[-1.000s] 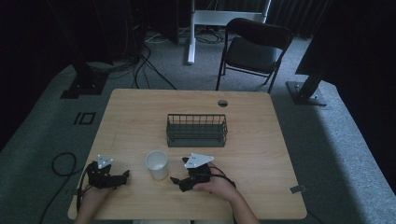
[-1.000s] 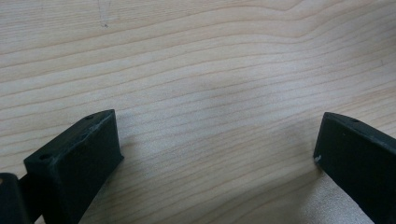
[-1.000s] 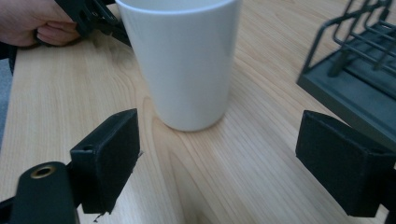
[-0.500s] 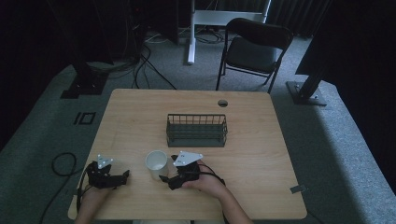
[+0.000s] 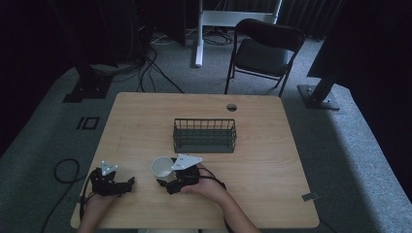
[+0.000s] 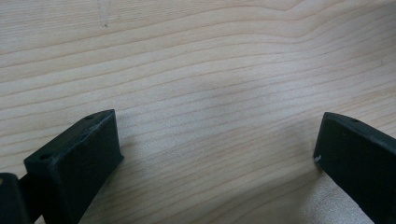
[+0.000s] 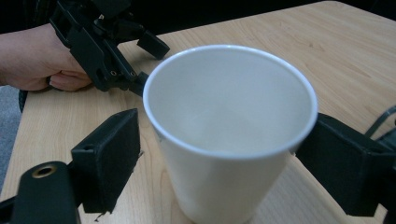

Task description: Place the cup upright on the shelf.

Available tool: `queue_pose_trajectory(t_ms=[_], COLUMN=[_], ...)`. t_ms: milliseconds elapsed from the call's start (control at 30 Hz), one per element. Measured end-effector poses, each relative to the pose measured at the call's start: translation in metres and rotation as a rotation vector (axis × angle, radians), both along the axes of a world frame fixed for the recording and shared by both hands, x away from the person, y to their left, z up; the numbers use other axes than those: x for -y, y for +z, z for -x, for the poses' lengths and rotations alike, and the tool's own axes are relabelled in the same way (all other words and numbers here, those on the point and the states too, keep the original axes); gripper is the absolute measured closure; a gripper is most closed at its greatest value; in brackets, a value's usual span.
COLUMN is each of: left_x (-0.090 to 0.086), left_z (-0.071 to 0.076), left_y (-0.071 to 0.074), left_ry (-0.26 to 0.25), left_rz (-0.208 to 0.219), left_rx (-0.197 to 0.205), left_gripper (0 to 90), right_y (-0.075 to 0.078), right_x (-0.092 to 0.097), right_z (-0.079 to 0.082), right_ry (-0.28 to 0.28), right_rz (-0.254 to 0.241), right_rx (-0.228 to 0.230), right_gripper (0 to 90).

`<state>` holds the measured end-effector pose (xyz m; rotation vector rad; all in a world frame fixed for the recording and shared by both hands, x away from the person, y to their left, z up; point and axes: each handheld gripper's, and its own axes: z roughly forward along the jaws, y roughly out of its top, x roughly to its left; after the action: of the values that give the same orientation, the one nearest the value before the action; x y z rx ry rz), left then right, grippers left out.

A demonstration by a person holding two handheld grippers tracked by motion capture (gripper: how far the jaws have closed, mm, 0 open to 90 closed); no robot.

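Left tongs (image 5: 130, 182) low on the desk (image 5: 262, 145) near its front left corner, jaws spread wide over bare wood; white paper cup (image 5: 162, 167) upright at front centre, between the wide jaws of the right tongs (image 5: 162, 183), left jaw apart; wire basket (image 5: 205, 135) behind, mid-desk

Left gripper (image 6: 217, 154) fingers (image 6: 77, 161) spread wide over bare table (image 6: 201, 60).

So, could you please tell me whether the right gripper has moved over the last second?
Yes. The right gripper has slid left, away from the basket, and its jaws now flank the cup.
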<state>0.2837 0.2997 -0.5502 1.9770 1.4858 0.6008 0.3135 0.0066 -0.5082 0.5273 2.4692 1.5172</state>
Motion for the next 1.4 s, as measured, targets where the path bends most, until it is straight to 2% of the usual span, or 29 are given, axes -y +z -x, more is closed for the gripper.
queue_pose_trajectory(t_ms=[400,567,733,833,1033,1100,1400], left_x=[0.000,0.000,0.000,0.000,0.000,0.000,0.000], left_z=[0.000,0.000,0.000,0.000,0.000,0.000,0.000], left_y=[0.000,0.000,0.000,0.000,0.000,0.000,0.000], left_ry=[0.000,0.001,0.001,0.001,0.002,0.000,-0.001], left_rz=[0.000,0.001,0.002,0.001,0.003,0.001,0.000], left_rx=[0.000,0.001,0.001,0.001,0.002,-0.001,-0.002], left_gripper=[0.7,0.7,0.7,0.7,0.7,0.7,0.7], right_y=[0.000,-0.001,0.002,0.005,0.016,0.027,0.059], right_x=[-0.008,-0.012,-0.013,-0.014,-0.013,-0.011,-0.006], right_z=[-0.003,-0.005,-0.006,-0.006,-0.007,-0.009,-0.016], right_ry=[-0.002,-0.008,-0.009,-0.003,-0.009,-0.015,-0.045], right_rz=[-0.011,-0.007,0.022,0.021,-0.012,-0.042,-0.079], right_rx=[0.011,0.014,0.026,0.014,0.004,-0.001,0.049], right_gripper=[13.8,19.1,19.7,19.7,19.7,19.7,19.7])
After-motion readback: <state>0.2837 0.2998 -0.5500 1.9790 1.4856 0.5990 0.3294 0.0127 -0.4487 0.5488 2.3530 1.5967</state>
